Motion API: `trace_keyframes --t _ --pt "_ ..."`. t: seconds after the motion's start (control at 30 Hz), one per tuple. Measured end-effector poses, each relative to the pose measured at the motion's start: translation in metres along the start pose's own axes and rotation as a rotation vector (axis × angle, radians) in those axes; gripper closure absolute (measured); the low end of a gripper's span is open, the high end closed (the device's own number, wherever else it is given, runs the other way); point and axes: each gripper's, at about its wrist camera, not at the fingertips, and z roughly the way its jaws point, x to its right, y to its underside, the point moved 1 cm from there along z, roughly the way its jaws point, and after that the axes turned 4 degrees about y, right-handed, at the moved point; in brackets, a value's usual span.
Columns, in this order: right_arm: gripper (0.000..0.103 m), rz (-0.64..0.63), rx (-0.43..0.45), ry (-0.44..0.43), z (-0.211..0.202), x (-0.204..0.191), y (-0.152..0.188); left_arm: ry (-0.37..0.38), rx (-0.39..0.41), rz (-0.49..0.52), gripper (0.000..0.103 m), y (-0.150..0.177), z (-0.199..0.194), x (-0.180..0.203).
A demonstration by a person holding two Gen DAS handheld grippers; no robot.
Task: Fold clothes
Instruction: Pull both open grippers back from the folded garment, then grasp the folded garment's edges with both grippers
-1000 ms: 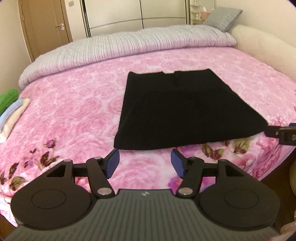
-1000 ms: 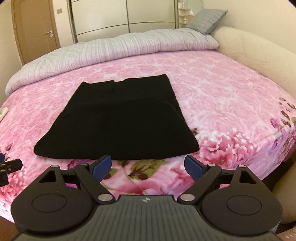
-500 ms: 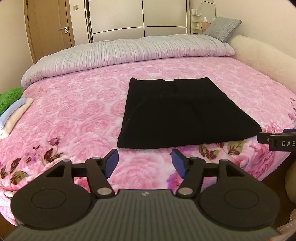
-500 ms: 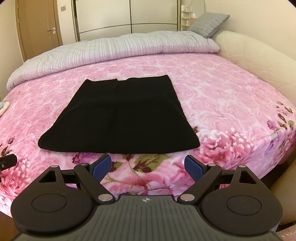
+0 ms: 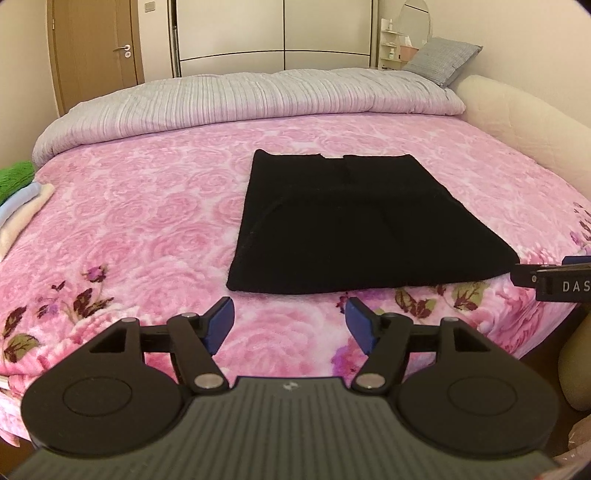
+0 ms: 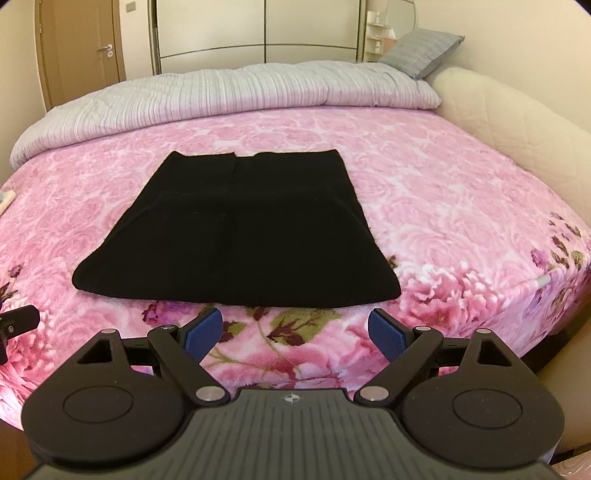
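Left claw [image 5: 288, 321]: jaws spread, nothing between them, and they've just been opening a bit wider. It hangs over the bedspread [image 5: 147, 221] at the bottom centre of its own view. Right claw [image 6: 295, 328]: jaws spread wider, also empty, bottom centre of its view, over the flower print.

Key relation: the black garment [image 5: 354, 229] lies straight ahead of both claws, up-frame and flat on the bed, not touching either one. Its near edge runs left to right across the frame, just beyond the pads. Long axis looks to run away from me toward the far edge, though the fisheye makes that hard to call. In the left view the garment's near-left corner sits just above the left pad, and the rest runs off to the right. In the right view [image 6: 243, 229] its near-right corner sits above the right pad. So I judge each claw is nearest its own near corner. The right claw's tip shows at the right edge of the left view, beside the garment's near-right corner.

It already looks folded at least once, so I'd guess another fold is still to come.

Surface: soft pink rose bedspread, so the pads will sink when pinching an edge. Grey duvet [image 5: 240, 99] rolled along the far side, pillow [image 5: 443, 61] upper right, folded stack [image 5: 18, 199] at the left edge. Wardrobe [image 5: 273, 33] and door [image 5: 96, 51] behind.
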Motion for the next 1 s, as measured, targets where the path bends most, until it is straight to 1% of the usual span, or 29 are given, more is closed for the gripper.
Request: trace_keyframes --t 0.27,0.5,0.73,0.8,0.9,1.0 --pt "0.015 0.024 -0.027 0.017 0.014 0.008 -0.001 0.033 -0.029 0.017 0.04 -0.003 0.022 0.008" --pt "0.015 0.034 -0.062 0.023 0.037 0.013 -0.006 0.042 -0.065 0.024 0.039 -0.007 0.05 0.011" --pt "0.015 0.031 -0.113 0.033 0.072 0.015 -0.012 0.022 -0.115 0.042 0.039 -0.009 0.086 0.004" --pt "0.015 0.028 -0.125 0.034 0.082 0.015 -0.013 0.02 -0.118 0.051 0.039 -0.01 0.095 0.0" --pt "0.015 0.014 -0.131 0.031 0.095 0.017 -0.015 0.022 -0.108 0.091 0.039 -0.01 0.107 -0.003" --pt "0.015 -0.02 -0.093 0.013 0.102 0.022 -0.014 0.032 -0.063 0.212 0.039 -0.006 0.114 -0.003"
